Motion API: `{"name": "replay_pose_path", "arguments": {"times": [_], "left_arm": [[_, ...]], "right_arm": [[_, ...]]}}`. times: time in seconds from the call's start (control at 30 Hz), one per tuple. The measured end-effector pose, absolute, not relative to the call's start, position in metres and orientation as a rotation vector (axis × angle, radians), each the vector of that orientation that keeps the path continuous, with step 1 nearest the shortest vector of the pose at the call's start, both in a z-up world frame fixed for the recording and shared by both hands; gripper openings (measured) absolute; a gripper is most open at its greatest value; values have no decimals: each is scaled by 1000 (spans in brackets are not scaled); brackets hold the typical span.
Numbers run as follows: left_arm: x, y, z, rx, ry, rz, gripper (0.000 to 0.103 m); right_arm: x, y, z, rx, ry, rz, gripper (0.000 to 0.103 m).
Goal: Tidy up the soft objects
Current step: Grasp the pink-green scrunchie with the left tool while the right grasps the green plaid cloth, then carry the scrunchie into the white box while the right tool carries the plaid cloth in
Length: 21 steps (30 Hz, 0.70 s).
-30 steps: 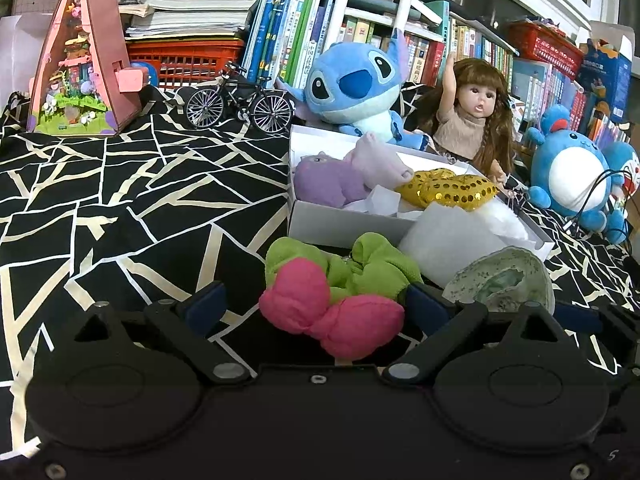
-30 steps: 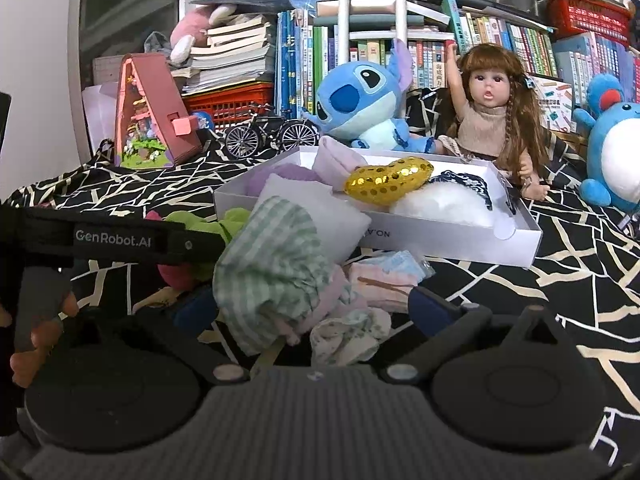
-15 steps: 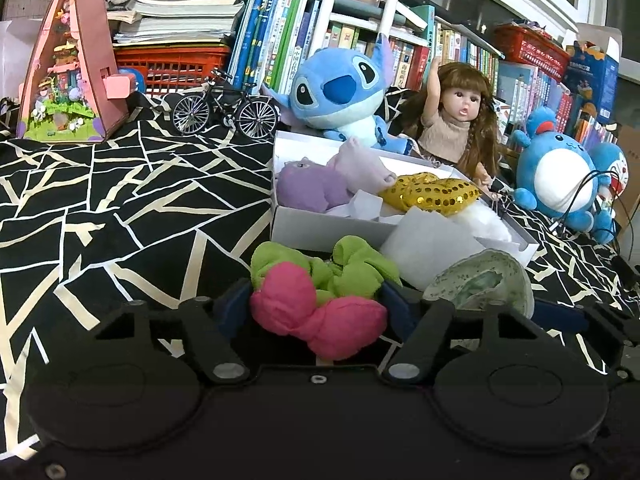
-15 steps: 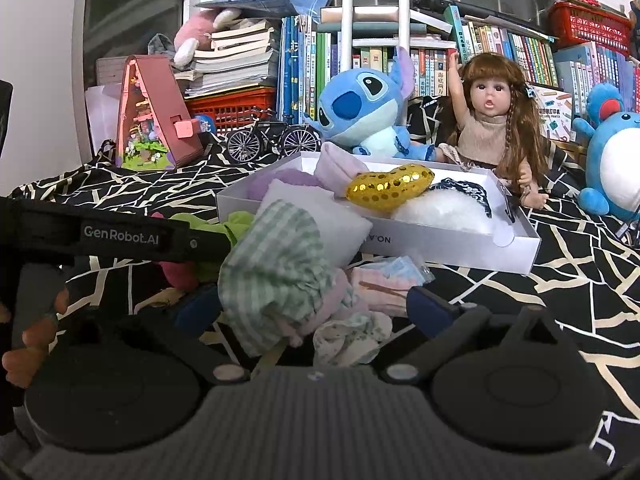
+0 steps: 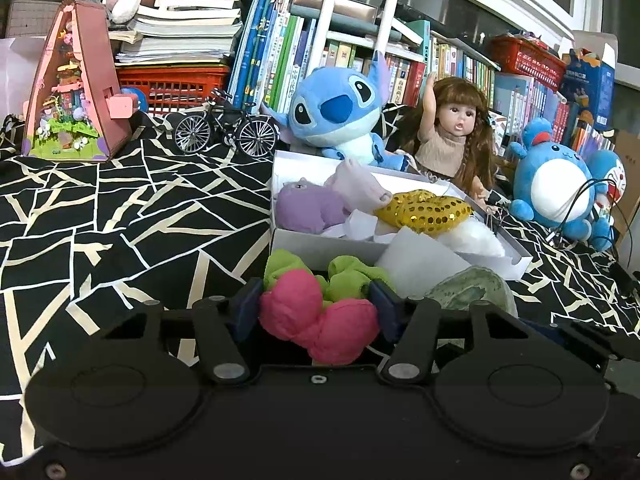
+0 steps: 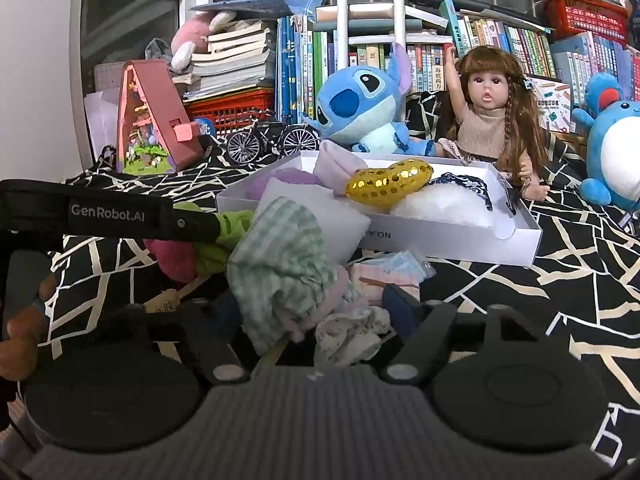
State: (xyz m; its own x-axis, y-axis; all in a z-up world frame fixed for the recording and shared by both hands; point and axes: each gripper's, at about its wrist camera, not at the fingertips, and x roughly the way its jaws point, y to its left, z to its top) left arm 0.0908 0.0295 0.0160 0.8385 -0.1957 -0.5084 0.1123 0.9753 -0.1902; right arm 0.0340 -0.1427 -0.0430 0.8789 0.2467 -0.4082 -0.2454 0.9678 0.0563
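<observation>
My left gripper [image 5: 318,306] is shut on a pink and green soft toy [image 5: 316,316], just in front of a white box [image 5: 332,242]. The box holds a purple plush [image 5: 308,206], a gold sequin cushion [image 5: 426,210] and white fluff. In the right wrist view my right gripper [image 6: 312,312] is open around a green checked cloth bundle [image 6: 284,264], with its left fingertip hidden behind the cloth. The left gripper's arm [image 6: 108,216] and the pink and green toy [image 6: 180,254] show at left, and the white box [image 6: 448,238] lies behind.
A white cushion [image 6: 320,220] leans on the box front. Small pastel cloths [image 6: 388,274] lie by the right gripper. A Stitch plush [image 5: 336,116], a doll [image 5: 452,140], a toy bicycle [image 5: 226,128], a pink toy house [image 5: 76,92] and a blue round plush [image 5: 556,192] stand behind on the black patterned cloth.
My left gripper has closed on the pink and green toy and moved nearer the box. The right gripper has hardly moved.
</observation>
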Motion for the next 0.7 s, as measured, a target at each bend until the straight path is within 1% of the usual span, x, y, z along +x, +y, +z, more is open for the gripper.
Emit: {"name": "replay_pose_path", "arguments": {"times": [0.07,0.43,0.7], "left_arm": [[90,30,18,-155,550,-160,55],[85,33,32,-160,518,-140,53],[83,34,40,-159,499,-145,53]], "right_arm": [[32,-143,-43,11,422,256,66],[26,-148,-25,57,415,260,51],[20,-153,-12,79,373,258,49]]}}
